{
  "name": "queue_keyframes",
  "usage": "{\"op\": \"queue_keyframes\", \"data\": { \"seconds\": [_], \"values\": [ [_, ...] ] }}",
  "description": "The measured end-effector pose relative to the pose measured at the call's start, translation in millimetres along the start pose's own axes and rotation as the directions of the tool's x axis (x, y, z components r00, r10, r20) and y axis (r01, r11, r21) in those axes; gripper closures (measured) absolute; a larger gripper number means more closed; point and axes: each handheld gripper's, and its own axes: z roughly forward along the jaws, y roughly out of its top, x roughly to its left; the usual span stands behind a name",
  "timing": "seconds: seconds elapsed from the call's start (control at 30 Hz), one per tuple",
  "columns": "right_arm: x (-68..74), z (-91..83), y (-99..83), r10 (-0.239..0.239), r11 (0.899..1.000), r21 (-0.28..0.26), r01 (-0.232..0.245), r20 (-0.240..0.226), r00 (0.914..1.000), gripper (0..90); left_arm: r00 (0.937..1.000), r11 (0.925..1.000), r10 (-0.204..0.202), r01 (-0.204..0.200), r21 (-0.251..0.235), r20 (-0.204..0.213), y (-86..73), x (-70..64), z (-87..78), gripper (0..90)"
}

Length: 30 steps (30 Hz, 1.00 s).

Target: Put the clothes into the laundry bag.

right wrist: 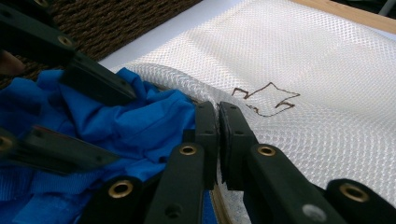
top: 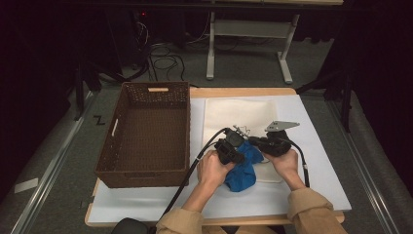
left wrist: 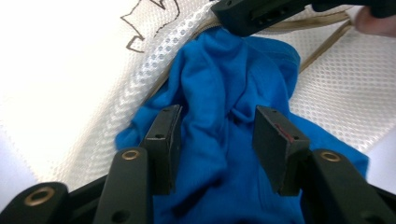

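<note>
A blue cloth (top: 243,174) lies bunched at the near edge of a white mesh bag (top: 238,114) on the table. My left gripper (top: 240,156) stands open over the cloth, and in the left gripper view its jaws (left wrist: 215,135) straddle a fold of the blue cloth (left wrist: 219,70). My right gripper (top: 254,142) is shut on the bag's rim; its jaws (right wrist: 218,116) pinch the mesh bag (right wrist: 317,70) right beside the blue cloth (right wrist: 140,121). Part of the cloth sits under the lifted mesh edge.
A brown woven basket (top: 141,178) stands empty at the left of the table, close to my left hand. The bag carries a small brown outline drawing (right wrist: 268,100). A white mat (top: 316,161) covers the tabletop, and cables trail off toward the near edge.
</note>
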Motion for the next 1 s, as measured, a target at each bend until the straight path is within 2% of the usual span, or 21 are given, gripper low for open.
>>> {"op": "queue_keyframes", "data": {
  "seconds": [0.17,0.23,0.33,0.4,0.5,0.53,0.63,0.7,0.77,0.87,1.0],
  "values": [
    [1.5,-0.4,0.4,0.007,1.000,0.004,-0.007,0.002,1.0000,87.8,0.9998,0.9997,-0.010,0.010,0.024,0.014,-2.2,4.6,0.9,57.5],
    [1.6,-0.7,0.5,0.008,1.000,0.002,-0.008,0.001,1.0000,87.8,0.9992,0.9988,-0.031,0.030,0.038,0.026,-1.3,6.4,6.1,62.3],
    [1.8,-1.7,1.1,0.006,1.000,-0.004,-0.006,-0.002,1.0000,87.9,0.9987,0.9975,-0.040,0.038,0.060,0.031,2.3,6.8,15.3,72.0],
    [1.0,-3.4,1.4,0.005,1.000,-0.013,-0.005,-0.002,1.0000,87.9,0.9971,0.9961,-0.063,0.060,0.064,0.042,4.4,6.5,19.3,78.7],
    [-0.2,-5.8,1.7,0.013,1.000,-0.024,-0.013,-0.008,0.9999,87.9,0.9969,0.9952,-0.073,0.071,0.068,0.031,9.4,8.9,19.5,83.4],
    [0.5,-6.8,2.1,0.016,1.000,-0.025,-0.017,-0.011,0.9998,87.9,0.9970,0.9957,-0.075,0.074,0.056,0.020,11.5,9.8,17.6,83.8],
    [4.2,-9.3,5.0,0.003,0.999,-0.042,-0.004,-0.019,0.9998,88.0,0.9948,0.9948,-0.102,0.102,0.003,-0.003,18.1,12.1,9.8,84.4],
    [6.9,-10.0,6.6,-0.004,0.999,-0.044,0.003,-0.021,0.9998,87.9,0.9945,0.9952,-0.098,0.097,-0.008,-0.037,20.0,12.1,10.7,84.4],
    [7.5,-9.5,7.0,-0.009,0.999,-0.041,0.008,-0.023,0.9997,87.9,0.9949,0.9958,-0.089,0.089,0.018,-0.048,18.5,12.6,19.6,83.6],
    [7.2,-7.0,5.5,-0.011,1.000,-0.023,0.010,-0.023,0.9997,87.9,0.9970,0.9967,-0.066,0.068,0.044,-0.041,12.8,11.7,31.3,76.1],
    [5.2,-6.5,4.8,-0.001,1.000,-0.018,0.000,-0.028,0.9996,87.9,0.9957,0.9960,-0.088,0.087,0.019,0.029,9.5,13.5,21.9,61.2]
  ]
}}
